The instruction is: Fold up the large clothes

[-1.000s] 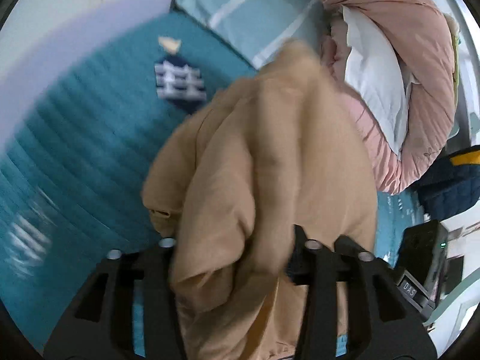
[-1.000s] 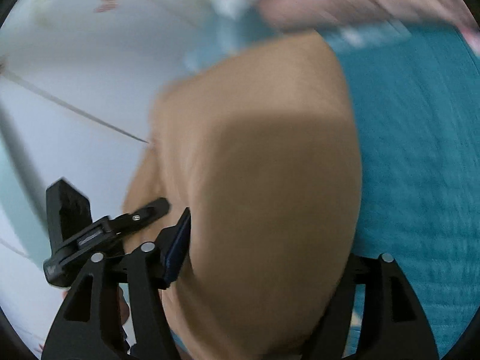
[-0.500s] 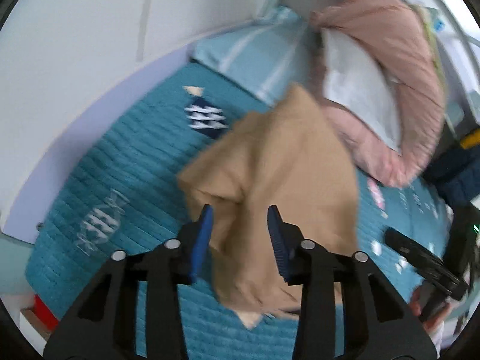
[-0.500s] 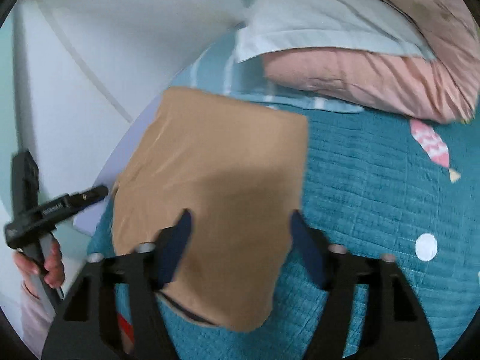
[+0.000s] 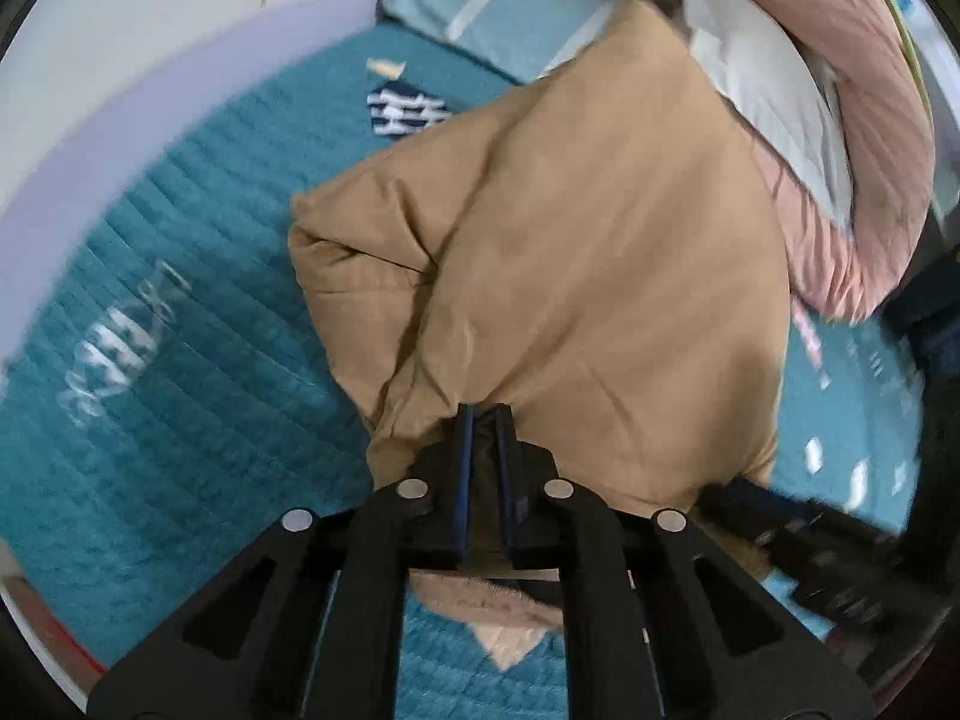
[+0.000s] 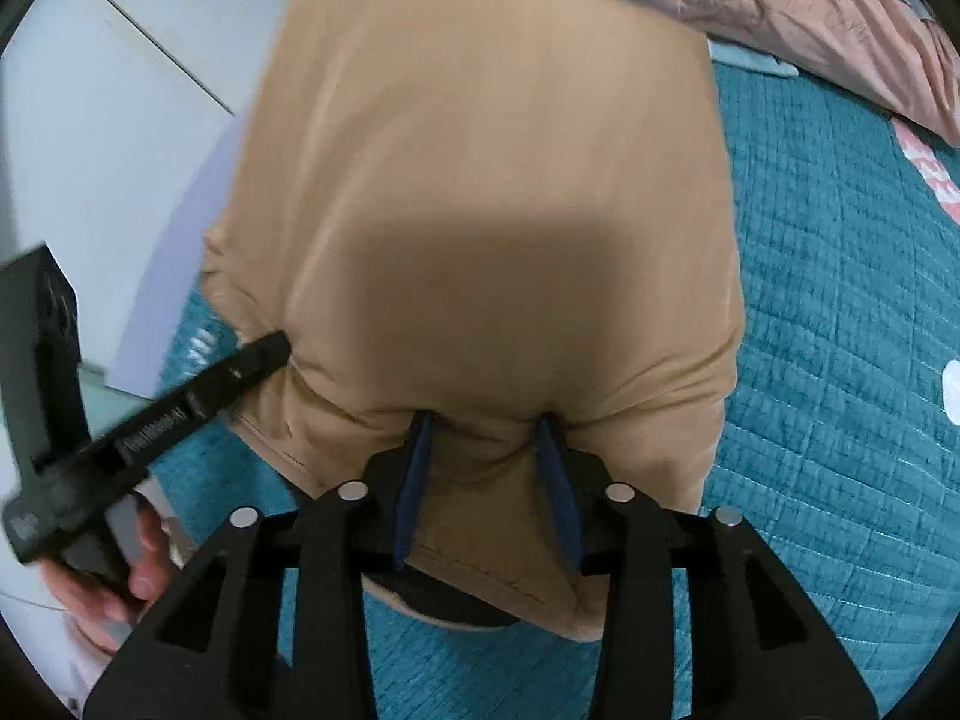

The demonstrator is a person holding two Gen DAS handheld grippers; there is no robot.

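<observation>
Closing left gripper (image 5: 483, 417) and right gripper (image 6: 489, 423), jaws gathering tan garment (image 5: 588, 252), teal quilt (image 5: 180, 312) beneath.

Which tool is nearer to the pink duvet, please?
Right. The right tool, closing on the tan garment, has the duvet ahead to its right; the left tool, also closing on the garment, sits farther left, toward the wall.

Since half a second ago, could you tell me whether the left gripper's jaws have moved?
Yes. The left gripper is closing: its jaws stood apart astride the tan garment, now pinching its edge.
</observation>
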